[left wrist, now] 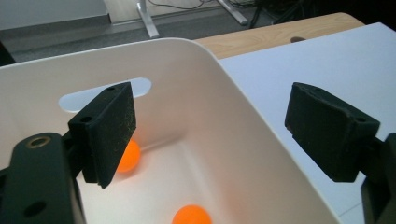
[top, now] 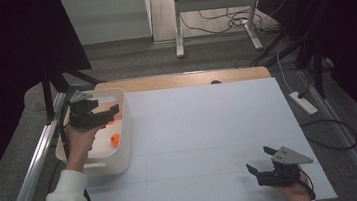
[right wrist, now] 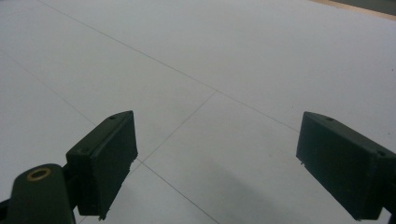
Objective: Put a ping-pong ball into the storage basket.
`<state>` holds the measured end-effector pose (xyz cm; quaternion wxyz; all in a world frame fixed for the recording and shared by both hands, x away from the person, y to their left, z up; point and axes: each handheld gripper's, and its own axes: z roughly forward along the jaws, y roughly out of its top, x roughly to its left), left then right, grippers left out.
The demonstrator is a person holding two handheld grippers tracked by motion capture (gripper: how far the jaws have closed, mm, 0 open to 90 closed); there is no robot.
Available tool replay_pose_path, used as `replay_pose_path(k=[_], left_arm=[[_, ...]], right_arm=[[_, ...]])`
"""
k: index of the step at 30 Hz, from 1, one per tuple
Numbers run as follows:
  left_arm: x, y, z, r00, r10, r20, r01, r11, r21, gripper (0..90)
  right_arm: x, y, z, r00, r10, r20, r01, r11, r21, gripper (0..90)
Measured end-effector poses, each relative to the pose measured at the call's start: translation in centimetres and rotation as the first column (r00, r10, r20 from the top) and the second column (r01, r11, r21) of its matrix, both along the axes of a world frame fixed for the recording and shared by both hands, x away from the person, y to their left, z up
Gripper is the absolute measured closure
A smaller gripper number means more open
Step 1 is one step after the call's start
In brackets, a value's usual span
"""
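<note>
Over the white bin [top: 122,159] at the counter's [top: 209,127] left edge, your left gripper [top: 101,116] hangs with jaws apart above two orange balls [left wrist: 192,217] inside, while your right gripper [top: 259,165] rests near the front, jaws wide and empty.

We see a grey floor [top: 137,59] beyond the white tabletop [top: 209,127], a desk frame [top: 217,11] with tangled cables [top: 223,20], and dark curtains [top: 6,58] at both sides
</note>
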<state>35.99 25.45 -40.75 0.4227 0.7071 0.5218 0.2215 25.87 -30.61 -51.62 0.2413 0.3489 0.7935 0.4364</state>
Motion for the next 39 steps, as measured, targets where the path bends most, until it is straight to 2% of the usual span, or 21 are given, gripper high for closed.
replay_pose_path(k=[3,7,16,18,22,24,32,34,35,39], left_arm=[[-0.4,-0.1,0.2,0.9998,-0.017,0.013,0.017,0.9998,-0.011,17.6],[-0.8,-0.2,0.5,0.9981,-0.056,0.025,0.057,0.9972,-0.048,17.5],[-1.6,-0.9,1.0,0.9942,-0.089,0.059,0.093,0.9931,-0.070,17.7],[-2.0,-1.2,1.3,0.9915,-0.105,0.076,0.112,0.9892,-0.095,17.7],[-2.4,-1.6,1.5,0.9883,-0.123,0.091,0.132,0.9860,-0.102,18.0],[-2.9,-2.2,1.5,0.9828,-0.156,0.100,0.166,0.9808,-0.103,18.1],[-4.4,-3.4,2.0,0.9699,-0.204,0.132,0.219,0.9698,-0.107,18.2],[-4.9,-3.7,2.1,0.9647,-0.224,0.139,0.242,0.9616,-0.130,18.5],[-4.9,-3.7,2.1,0.9647,-0.224,0.139,0.242,0.9616,-0.130,18.5],[-5.6,-4.1,2.3,0.9577,-0.245,0.151,0.265,0.9562,-0.125,18.6]], right_arm=[[0.0,0.0,0.0,1.0000,-0.001,0.002,0.001,1.0000,0.006,11.9],[0.0,-0.2,-0.1,0.9999,-0.011,-0.003,0.011,0.9999,0.008,11.9],[0.1,-0.3,-0.1,0.9999,-0.011,-0.004,0.011,0.9998,0.014,11.9],[0.2,-0.3,-0.1,1.0000,-0.009,-0.004,0.009,0.9999,0.013,11.9],[0.2,-0.3,0.0,1.0000,-0.010,-0.001,0.010,0.9998,0.017,11.9],[0.3,-0.3,-0.1,1.0000,-0.009,-0.001,0.009,0.9998,0.017,12.0],[0.3,0.0,0.1,1.0000,0.004,0.007,-0.004,1.0000,0.009,12.0],[0.3,0.0,0.2,1.0000,0.003,0.009,-0.003,1.0000,0.008,12.0],[0.3,0.0,0.2,1.0000,0.003,0.009,-0.003,1.0000,0.008,12.0],[0.2,0.0,0.3,0.9999,0.001,0.013,-0.001,1.0000,0.008,12.0]])
